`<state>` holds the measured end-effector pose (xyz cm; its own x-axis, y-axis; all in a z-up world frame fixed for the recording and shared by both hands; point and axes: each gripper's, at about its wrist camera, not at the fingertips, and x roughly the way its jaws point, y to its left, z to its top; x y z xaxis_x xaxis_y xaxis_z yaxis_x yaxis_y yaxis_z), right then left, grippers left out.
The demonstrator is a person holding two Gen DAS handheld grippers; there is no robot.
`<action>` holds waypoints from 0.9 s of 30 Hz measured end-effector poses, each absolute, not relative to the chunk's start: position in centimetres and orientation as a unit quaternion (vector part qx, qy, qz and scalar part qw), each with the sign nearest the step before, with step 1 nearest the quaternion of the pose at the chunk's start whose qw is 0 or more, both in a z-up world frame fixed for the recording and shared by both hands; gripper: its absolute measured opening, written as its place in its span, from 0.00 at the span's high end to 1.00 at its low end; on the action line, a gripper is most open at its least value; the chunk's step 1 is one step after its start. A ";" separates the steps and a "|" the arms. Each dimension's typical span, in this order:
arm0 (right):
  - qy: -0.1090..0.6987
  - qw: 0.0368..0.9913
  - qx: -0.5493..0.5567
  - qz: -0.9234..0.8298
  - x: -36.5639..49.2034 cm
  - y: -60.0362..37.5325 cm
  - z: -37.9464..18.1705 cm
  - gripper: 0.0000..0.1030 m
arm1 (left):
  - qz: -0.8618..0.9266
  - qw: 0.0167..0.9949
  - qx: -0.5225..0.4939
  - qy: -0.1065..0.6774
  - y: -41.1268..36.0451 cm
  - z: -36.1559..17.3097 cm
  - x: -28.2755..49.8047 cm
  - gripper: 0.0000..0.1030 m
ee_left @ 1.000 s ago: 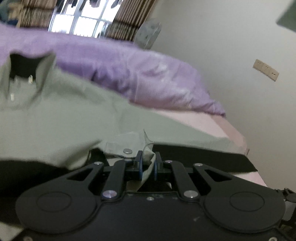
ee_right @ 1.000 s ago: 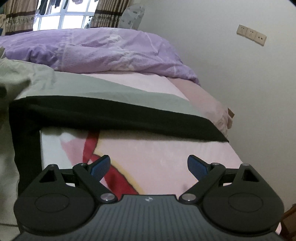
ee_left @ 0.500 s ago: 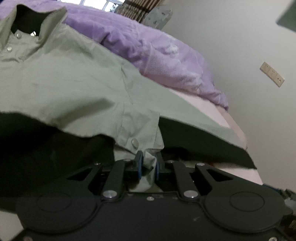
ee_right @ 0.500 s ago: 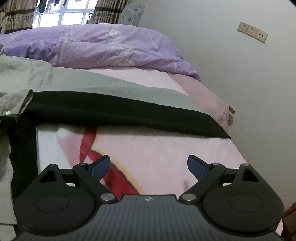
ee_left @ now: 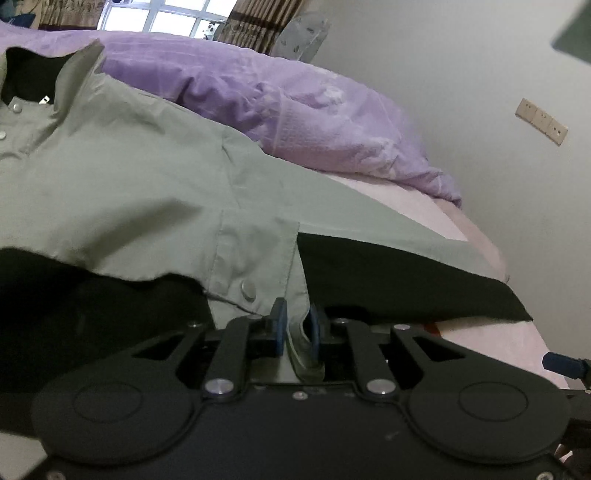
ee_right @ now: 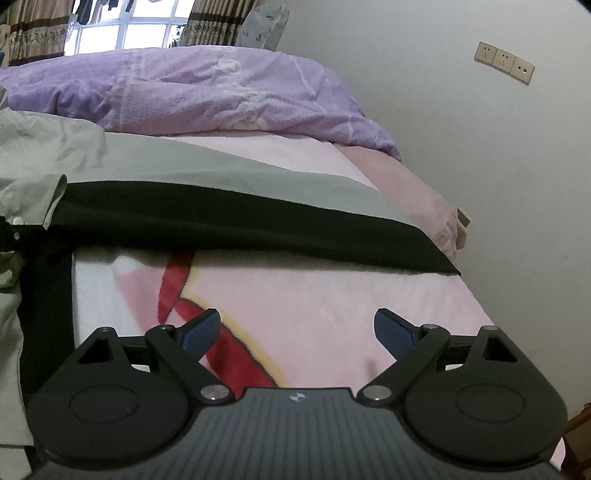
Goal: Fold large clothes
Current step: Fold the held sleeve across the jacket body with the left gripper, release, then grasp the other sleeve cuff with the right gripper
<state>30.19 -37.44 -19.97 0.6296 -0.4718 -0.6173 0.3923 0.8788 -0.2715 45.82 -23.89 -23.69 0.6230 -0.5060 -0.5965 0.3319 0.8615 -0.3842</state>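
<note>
A large sage-green jacket point(ee_left: 129, 177) with black lining lies spread across the bed, its collar at the far left. My left gripper point(ee_left: 297, 325) is shut on the sleeve cuff point(ee_left: 255, 266), just beside its snap button, and the fabric is bunched between the blue pads. The sleeve drapes over the jacket's body. In the right wrist view the jacket point(ee_right: 221, 173) shows its black lining point(ee_right: 240, 225) turned up along the near edge. My right gripper point(ee_right: 297, 332) is open above the blanket, with nothing between its fingers. One of its blue fingertips point(ee_left: 561, 363) shows at the left wrist view's right edge.
A rumpled purple duvet point(ee_right: 203, 88) is heaped at the far end of the bed. A pink blanket point(ee_right: 332, 295) with a red pattern covers the near part. The bed's right edge runs close to a white wall with sockets point(ee_right: 504, 66). A window point(ee_right: 122, 33) lies beyond.
My left gripper has come down with the cuff, and the sleeve has settled lower over the jacket. The cuff now shows at the left edge of the right wrist view. The right gripper has not moved.
</note>
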 end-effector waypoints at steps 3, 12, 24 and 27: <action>0.360 0.900 -0.057 -0.239 30.5 -37.4 -20.1 0.00 | -0.237 0.889 -0.119 0.374 -23.7 -23.4 45.9 0.87; 0.363 0.898 -0.060 -0.240 30.4 -37.2 -20.3 0.00 | -0.273 0.886 -0.096 0.363 -20.3 -18.8 42.1 0.18; 0.303 0.905 0.190 -0.229 27.1 -49.6 -18.5 0.00 | -0.132 0.940 0.042 0.313 -8.2 -12.9 33.5 0.17; 0.298 0.882 0.259 -0.257 27.5 -55.5 -18.5 0.00 | -0.110 0.941 0.046 0.317 -6.0 -13.2 31.8 0.17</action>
<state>27.55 -55.52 -18.52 0.6906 -0.2981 -0.6589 0.6071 0.7342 0.3041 31.76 -6.00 -13.19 0.7749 -0.1775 -0.6066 0.2357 0.9717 0.0168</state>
